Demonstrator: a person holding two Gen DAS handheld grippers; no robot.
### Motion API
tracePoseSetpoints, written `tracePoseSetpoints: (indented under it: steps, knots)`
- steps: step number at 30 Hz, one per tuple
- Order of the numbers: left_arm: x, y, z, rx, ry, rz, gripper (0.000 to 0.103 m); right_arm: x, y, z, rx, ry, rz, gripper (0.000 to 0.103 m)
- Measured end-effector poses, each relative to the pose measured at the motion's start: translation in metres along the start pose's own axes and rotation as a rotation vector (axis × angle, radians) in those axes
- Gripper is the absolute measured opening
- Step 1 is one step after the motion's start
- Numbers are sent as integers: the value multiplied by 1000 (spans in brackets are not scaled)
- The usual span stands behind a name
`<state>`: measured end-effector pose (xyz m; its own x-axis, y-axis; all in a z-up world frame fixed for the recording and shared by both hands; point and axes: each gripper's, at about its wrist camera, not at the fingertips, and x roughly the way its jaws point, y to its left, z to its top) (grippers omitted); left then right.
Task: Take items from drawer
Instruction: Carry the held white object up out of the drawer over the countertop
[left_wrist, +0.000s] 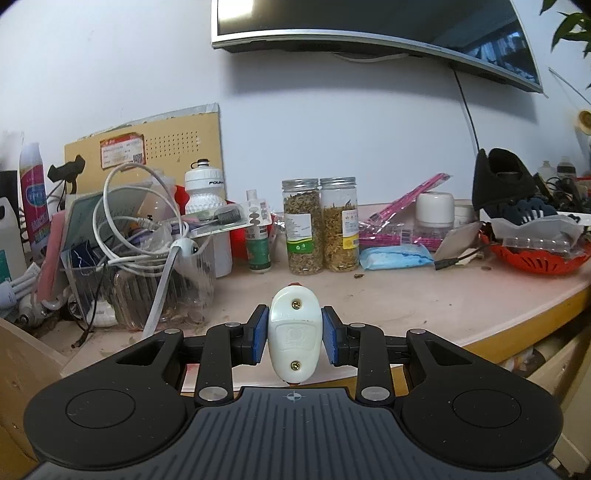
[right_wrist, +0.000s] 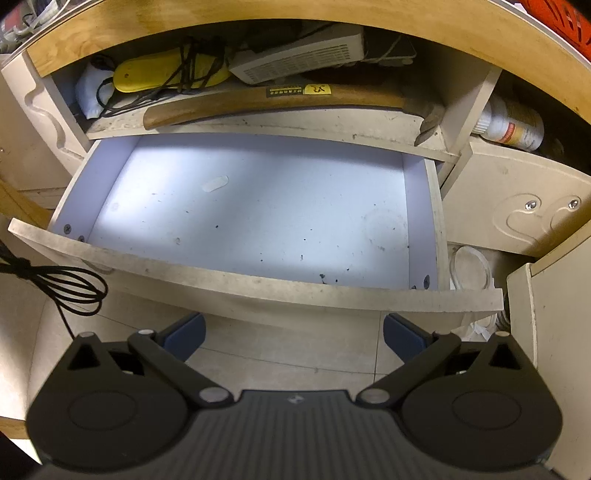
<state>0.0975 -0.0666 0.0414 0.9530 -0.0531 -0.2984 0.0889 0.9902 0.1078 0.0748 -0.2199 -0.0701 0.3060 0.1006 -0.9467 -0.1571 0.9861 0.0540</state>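
Note:
My left gripper (left_wrist: 294, 334) is shut on a white oval plastic switch box (left_wrist: 293, 332) with two brass screws and holds it above the front edge of the pink tabletop (left_wrist: 406, 295). In the right wrist view the drawer (right_wrist: 258, 280) is pulled out, and its pale bottom shows only specks and a small pale oval mark. My right gripper (right_wrist: 293, 332) is open and empty, in front of and above the drawer's front panel.
The tabletop back holds two herb jars (left_wrist: 319, 225), a white bottle (left_wrist: 204, 192), a cable-filled clear bin (left_wrist: 147, 258), a blue packet (left_wrist: 397, 256) and a red basket (left_wrist: 539, 258). Above the drawer, a shelf holds an axe (right_wrist: 295, 99), a yellow item (right_wrist: 166, 72) and a white box (right_wrist: 299, 55).

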Motion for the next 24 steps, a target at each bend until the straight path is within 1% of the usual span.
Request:
tracePoseSetpoints:
  steps: [8,16,24]
  knots:
    - [24,10,2,-41,-6,-1,29,2,0,1,13,10,18,103]
    - [52,11,5,-45,-8,-9,29,2,1,3,25,19,45,103]
    - [72,8,1,-44,15,-9,30,3,5,5,26,26,71,103]
